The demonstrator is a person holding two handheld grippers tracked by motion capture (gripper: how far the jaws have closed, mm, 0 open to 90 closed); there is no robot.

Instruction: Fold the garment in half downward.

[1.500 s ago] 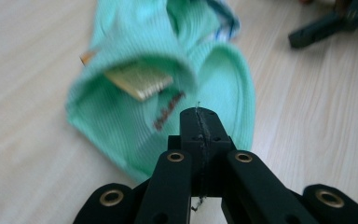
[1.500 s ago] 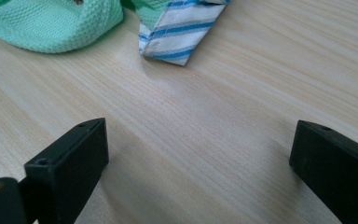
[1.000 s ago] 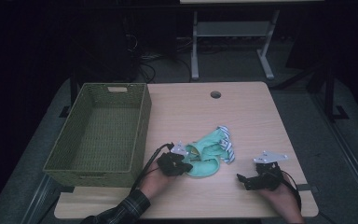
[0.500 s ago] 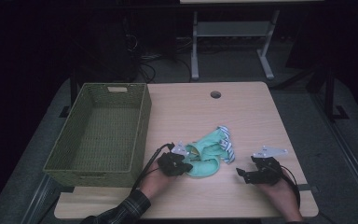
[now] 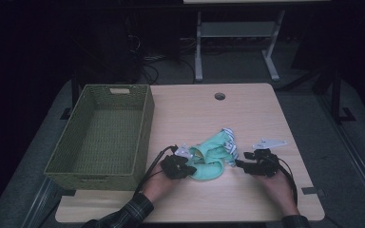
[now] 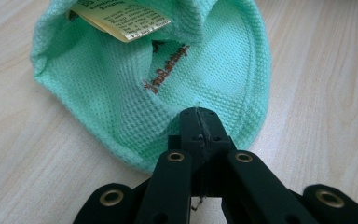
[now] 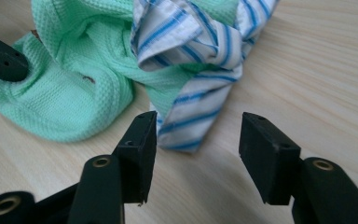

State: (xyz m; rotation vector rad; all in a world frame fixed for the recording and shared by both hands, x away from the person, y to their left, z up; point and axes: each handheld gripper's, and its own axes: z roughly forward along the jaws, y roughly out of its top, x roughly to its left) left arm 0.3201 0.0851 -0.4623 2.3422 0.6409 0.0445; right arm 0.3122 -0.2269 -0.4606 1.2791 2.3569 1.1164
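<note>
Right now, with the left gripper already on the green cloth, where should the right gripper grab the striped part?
Take the loose striped corner that juts toward the right gripper, coming in low over the table from the near side. It lies flat and free between the half-open jaws, which have just been closing. The left gripper pins the green cloth.

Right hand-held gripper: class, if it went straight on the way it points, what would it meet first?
Probably the blue-striped white cloth, whose corner lies just ahead of the right hand-held gripper; depth is unclear.
</note>
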